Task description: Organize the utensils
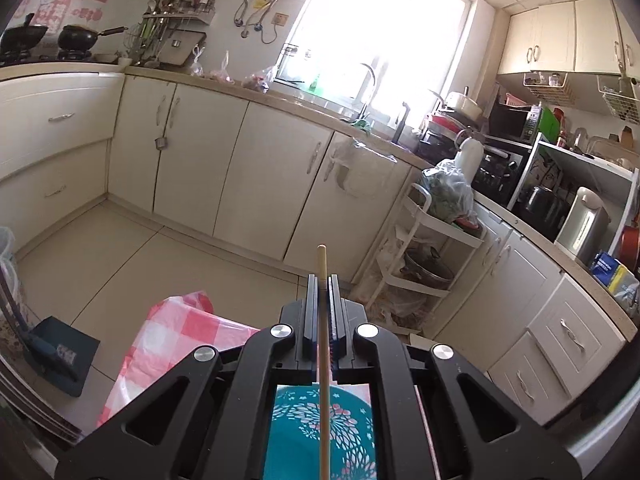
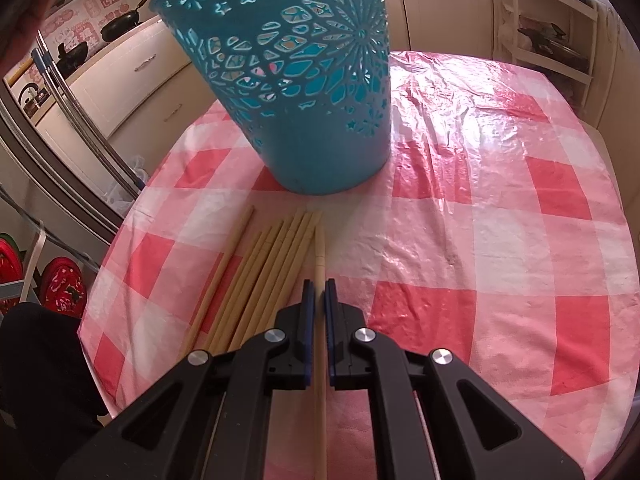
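Covering table [image 2: 500,208]: pink-checked cloth [image 2: 460,240]; kitchen

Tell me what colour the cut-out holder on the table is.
Teal blue holder with flower and star cut-outs; clearest in the right wrist view.

Pale chopsticks [image 2: 256,280] before teal basket [image 2: 304,92]

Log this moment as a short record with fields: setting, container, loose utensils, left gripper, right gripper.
setting: kitchen, table under a pink checked cloth
container: teal cut-out basket, upright on the cloth
loose utensils: wooden chopsticks lying side by side in front of the basket
left gripper: shut on one chopstick, raised above the basket
right gripper: shut on the rightmost chopstick, low over the cloth
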The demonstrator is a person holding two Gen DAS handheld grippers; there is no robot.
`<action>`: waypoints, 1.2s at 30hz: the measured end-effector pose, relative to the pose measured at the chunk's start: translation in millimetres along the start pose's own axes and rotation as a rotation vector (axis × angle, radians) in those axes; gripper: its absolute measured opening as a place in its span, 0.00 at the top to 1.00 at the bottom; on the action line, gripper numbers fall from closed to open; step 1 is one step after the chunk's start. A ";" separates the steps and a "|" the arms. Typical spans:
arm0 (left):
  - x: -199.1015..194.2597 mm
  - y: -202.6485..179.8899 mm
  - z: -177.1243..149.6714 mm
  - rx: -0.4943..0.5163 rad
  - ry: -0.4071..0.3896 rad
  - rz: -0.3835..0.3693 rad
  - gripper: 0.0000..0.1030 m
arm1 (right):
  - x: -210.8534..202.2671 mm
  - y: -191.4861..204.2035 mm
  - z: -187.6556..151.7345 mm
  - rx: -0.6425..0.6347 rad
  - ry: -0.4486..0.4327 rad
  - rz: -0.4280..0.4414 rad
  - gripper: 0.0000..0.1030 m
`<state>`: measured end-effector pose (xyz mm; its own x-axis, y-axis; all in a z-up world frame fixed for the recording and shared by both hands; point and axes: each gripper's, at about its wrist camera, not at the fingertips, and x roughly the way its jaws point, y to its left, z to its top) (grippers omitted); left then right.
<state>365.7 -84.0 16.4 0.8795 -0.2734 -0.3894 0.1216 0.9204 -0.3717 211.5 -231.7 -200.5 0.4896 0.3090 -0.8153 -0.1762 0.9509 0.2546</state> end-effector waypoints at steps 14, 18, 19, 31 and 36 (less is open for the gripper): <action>42.4 8.8 -51.3 0.088 0.126 0.120 0.93 | -2.4 -5.9 1.2 0.023 0.013 0.036 0.94; 27.6 12.2 -59.7 0.137 0.173 0.186 0.56 | -2.6 -5.5 1.0 0.019 0.012 0.037 0.94; 18.3 15.0 -60.1 0.144 0.167 0.204 0.52 | -2.5 -6.1 0.5 0.026 0.014 0.042 0.94; -87.3 92.8 -73.4 0.106 0.067 0.306 0.19 | -67.6 -12.1 -5.3 0.097 -0.122 0.109 0.94; -80.5 137.5 -93.6 0.014 0.144 0.361 0.19 | -122.5 -10.9 6.2 0.126 -0.263 0.196 0.94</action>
<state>268.6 38.4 -82.2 0.7935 0.0334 -0.6076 -0.1772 0.9679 -0.1781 158.8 -279.8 -100.2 0.6631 0.4642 -0.5872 -0.1893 0.8630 0.4684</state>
